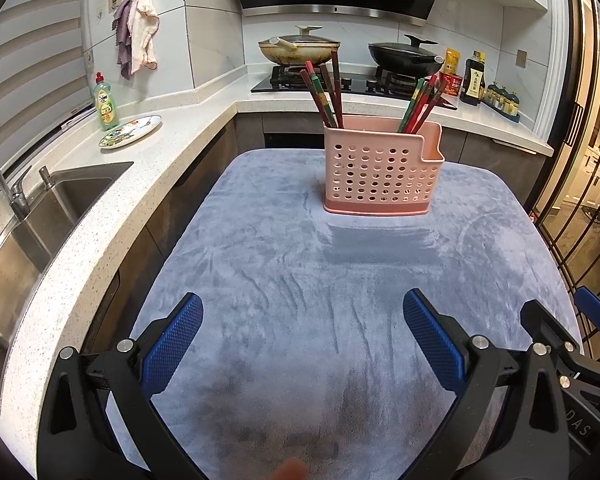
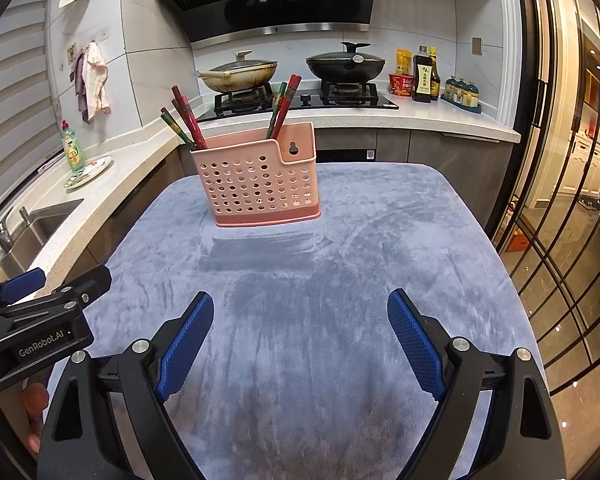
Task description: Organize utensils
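Observation:
A pink perforated utensil holder point(image 1: 382, 168) stands at the far middle of a table covered with a grey-blue cloth point(image 1: 300, 280). Several red and green chopsticks stand in its left end point(image 1: 324, 92) and several more in its right end point(image 1: 422, 104). The holder also shows in the right wrist view point(image 2: 256, 180), with chopsticks at both ends point(image 2: 184, 118). My left gripper point(image 1: 302, 312) is open and empty above the near cloth. My right gripper point(image 2: 300, 312) is open and empty beside it, also short of the holder.
A speckled counter point(image 1: 172, 136) runs along the left with a steel sink point(image 1: 40, 216), a green soap bottle point(image 1: 106, 102) and a patterned plate point(image 1: 130, 131). A hob with two lidded woks point(image 1: 300, 50) and sauce bottles point(image 1: 472, 80) lies behind. Glass doors point(image 2: 572, 200) stand to the right.

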Available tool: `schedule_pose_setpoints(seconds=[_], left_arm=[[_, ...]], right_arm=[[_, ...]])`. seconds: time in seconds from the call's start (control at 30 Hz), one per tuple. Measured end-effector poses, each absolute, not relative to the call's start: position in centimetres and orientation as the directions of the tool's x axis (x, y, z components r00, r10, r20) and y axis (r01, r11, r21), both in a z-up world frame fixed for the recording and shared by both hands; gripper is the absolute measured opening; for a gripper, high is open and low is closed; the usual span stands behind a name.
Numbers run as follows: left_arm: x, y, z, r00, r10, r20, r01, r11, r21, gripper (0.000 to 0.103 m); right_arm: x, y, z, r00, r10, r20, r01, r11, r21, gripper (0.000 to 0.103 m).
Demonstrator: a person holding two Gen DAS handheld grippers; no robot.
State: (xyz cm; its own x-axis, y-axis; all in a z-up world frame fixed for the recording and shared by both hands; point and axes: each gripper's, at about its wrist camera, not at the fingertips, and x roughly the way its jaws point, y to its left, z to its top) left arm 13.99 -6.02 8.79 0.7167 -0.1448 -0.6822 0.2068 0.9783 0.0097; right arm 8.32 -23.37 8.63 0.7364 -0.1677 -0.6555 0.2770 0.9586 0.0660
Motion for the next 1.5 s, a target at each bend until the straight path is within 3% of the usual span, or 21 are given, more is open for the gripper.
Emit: schedule_pose_setpoints(seconds=[1.5], left_arm=[[19.1,-8.0,8.7,0.729,-0.131,-0.672,0.197,0.980,0.023,0.096]], right_arm=[[13.7,-24.1,8.6,0.737,-0.153,-0.658,0.249,0.967,0.055,0.085]])
